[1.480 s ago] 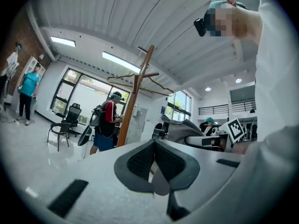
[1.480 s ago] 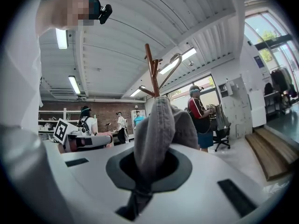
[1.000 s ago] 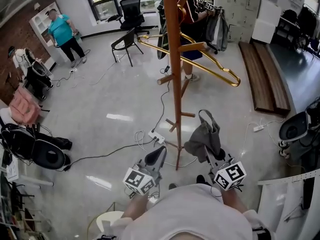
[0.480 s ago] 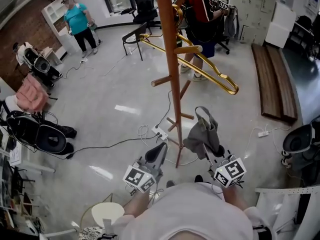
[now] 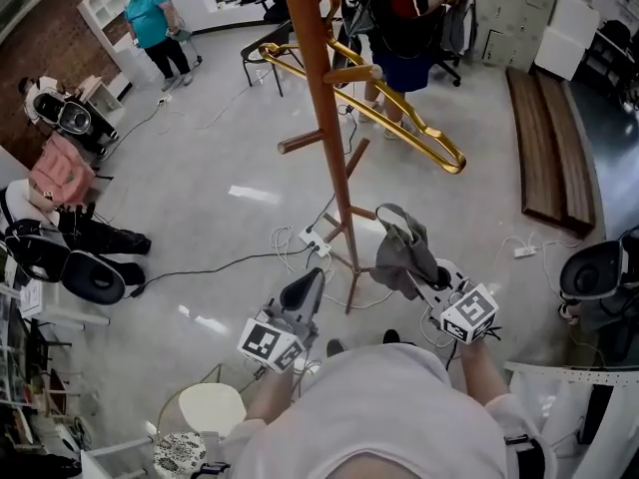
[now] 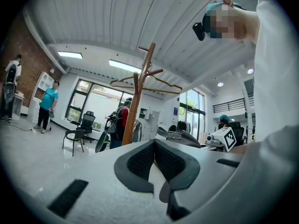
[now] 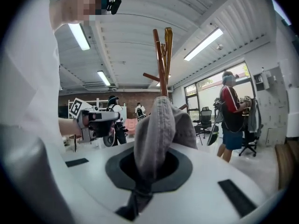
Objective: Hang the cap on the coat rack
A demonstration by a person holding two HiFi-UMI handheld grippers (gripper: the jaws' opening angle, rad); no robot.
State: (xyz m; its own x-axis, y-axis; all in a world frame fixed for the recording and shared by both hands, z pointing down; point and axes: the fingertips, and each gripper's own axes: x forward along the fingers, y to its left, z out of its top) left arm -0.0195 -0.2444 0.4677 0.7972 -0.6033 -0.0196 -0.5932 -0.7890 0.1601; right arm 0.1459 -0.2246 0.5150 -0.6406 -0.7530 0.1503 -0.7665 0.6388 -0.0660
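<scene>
A grey cap (image 5: 403,250) sticks up from my right gripper (image 5: 427,280), whose jaws are shut on its cloth; in the right gripper view the cap (image 7: 161,134) fills the middle. The wooden coat rack (image 5: 321,118) stands just ahead and left of the cap, its pole rising past a short peg (image 5: 300,143). A gold hanger (image 5: 399,118) hangs from it. In the right gripper view the rack's top (image 7: 162,55) shows behind the cap. My left gripper (image 5: 303,295) is shut and empty, low beside the rack's base; its view shows the rack (image 6: 140,101) ahead.
A power strip and cables (image 5: 312,241) lie on the floor by the rack's feet. A person (image 5: 399,28) stands behind the rack, another (image 5: 155,23) far left. A black chair (image 5: 262,53), bags (image 5: 70,267) at left, a wooden bench (image 5: 554,148) at right, a round stool (image 5: 205,407) near my feet.
The view has shifted: the rack now sits further left and leans across the frame. My right gripper with the cap has risen slightly and moved right; the left gripper stays low.
</scene>
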